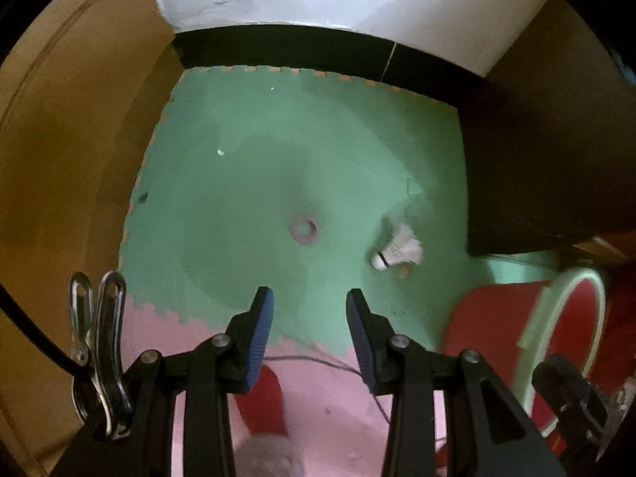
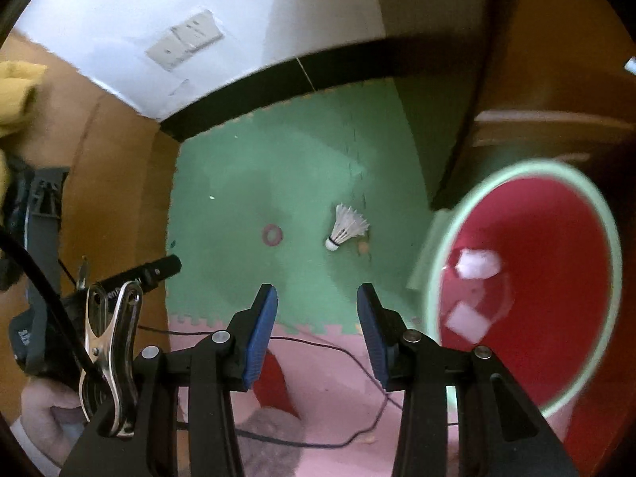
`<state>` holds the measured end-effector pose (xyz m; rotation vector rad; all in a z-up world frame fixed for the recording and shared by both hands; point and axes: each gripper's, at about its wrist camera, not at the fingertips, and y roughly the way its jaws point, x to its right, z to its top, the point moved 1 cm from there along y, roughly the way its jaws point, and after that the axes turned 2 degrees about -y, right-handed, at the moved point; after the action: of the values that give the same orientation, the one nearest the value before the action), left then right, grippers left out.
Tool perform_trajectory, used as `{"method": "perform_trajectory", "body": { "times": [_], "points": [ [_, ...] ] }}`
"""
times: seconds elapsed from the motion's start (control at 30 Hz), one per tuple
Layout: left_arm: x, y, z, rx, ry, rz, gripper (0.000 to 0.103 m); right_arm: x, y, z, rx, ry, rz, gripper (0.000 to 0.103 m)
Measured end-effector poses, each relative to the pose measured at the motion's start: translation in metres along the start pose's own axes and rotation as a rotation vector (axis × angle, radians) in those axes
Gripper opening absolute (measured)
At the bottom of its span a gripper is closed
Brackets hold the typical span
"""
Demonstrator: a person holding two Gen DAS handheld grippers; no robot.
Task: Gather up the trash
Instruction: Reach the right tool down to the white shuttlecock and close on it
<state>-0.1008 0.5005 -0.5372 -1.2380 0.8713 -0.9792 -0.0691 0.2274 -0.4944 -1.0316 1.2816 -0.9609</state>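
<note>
A white shuttlecock (image 1: 399, 250) (image 2: 348, 228) lies on the green foam mat (image 1: 246, 183) (image 2: 238, 175). A small pink ring (image 1: 304, 230) (image 2: 272, 234) lies to its left. A tiny orange scrap (image 2: 362, 247) sits beside the shuttlecock. At the right stands a red bin with a green rim (image 1: 564, 306) (image 2: 441, 246), and pieces of white paper (image 2: 477, 264) lie inside it. My left gripper (image 1: 310, 302) hangs above the mat just short of the ring, open and holding nothing. My right gripper (image 2: 317, 298) hangs short of the shuttlecock, open with nothing between its fingers.
Brown panels (image 1: 71, 139) (image 2: 548, 59) close in the mat on the left and right. A black skirting (image 1: 286, 49) and a white wall lie ahead. A thin black cable (image 2: 318, 348) runs over the pink mat (image 2: 338, 389). A hand (image 2: 43, 413) holds the other gripper at the left.
</note>
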Motion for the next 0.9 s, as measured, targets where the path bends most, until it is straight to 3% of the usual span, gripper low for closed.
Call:
{"method": "perform_trajectory", "body": {
  "times": [0.2, 0.5, 0.63, 0.9],
  "points": [
    [-0.009, 0.075, 0.025, -0.012, 0.076, 0.001, 0.039, -0.015, 0.083, 0.008, -0.007, 0.033, -0.052, 0.043],
    [-0.004, 0.176, 0.045, -0.057, 0.164, -0.020, 0.040, -0.007, 0.187, 0.026, -0.003, 0.119, -0.117, 0.043],
    [-0.002, 0.211, 0.050, -0.075, 0.192, -0.018, 0.050, 0.003, 0.221, 0.029, -0.020, 0.140, -0.134, 0.043],
    [-0.005, 0.258, 0.055, -0.100, 0.180, -0.032, 0.053, 0.025, 0.267, 0.026, -0.054, 0.194, -0.153, 0.043]
  ]
}}
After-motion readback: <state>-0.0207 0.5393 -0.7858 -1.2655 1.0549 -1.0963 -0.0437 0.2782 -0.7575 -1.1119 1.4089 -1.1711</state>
